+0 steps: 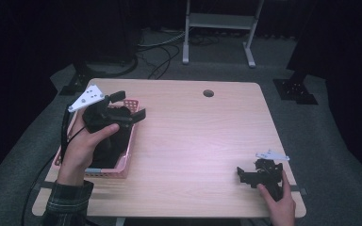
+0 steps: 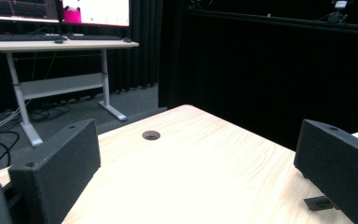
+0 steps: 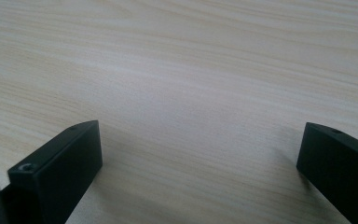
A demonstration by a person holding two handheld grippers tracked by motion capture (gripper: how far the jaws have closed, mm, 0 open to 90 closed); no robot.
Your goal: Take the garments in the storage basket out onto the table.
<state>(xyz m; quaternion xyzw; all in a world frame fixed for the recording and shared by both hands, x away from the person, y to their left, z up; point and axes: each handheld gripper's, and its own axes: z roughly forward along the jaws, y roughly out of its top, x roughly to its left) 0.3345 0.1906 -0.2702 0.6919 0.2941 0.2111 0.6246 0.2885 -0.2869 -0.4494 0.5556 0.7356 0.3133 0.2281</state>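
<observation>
My left gripper point(image 1: 131, 104) is held above the pink basket point(image 1: 128, 162) at the table's left side, jaws wide apart and empty. In the left gripper view the left gripper point(image 2: 200, 154) looks across the wooden table point(image 2: 186, 172) toward its round cable hole point(image 2: 151, 135). My right gripper point(image 1: 247, 173) rests low near the table's front right corner, open with nothing between its jaws. The right gripper view has the right gripper point(image 3: 200, 149) close over bare wood grain point(image 3: 182, 70). The basket's inside is dark and I cannot make out what it holds.
The cable hole point(image 1: 208, 93) sits near the table's far edge. Beyond the table stand a white desk frame point(image 1: 219, 28) and floor cables point(image 1: 162, 52). A desk with keyboards and a monitor point(image 2: 60, 39) lies past the table.
</observation>
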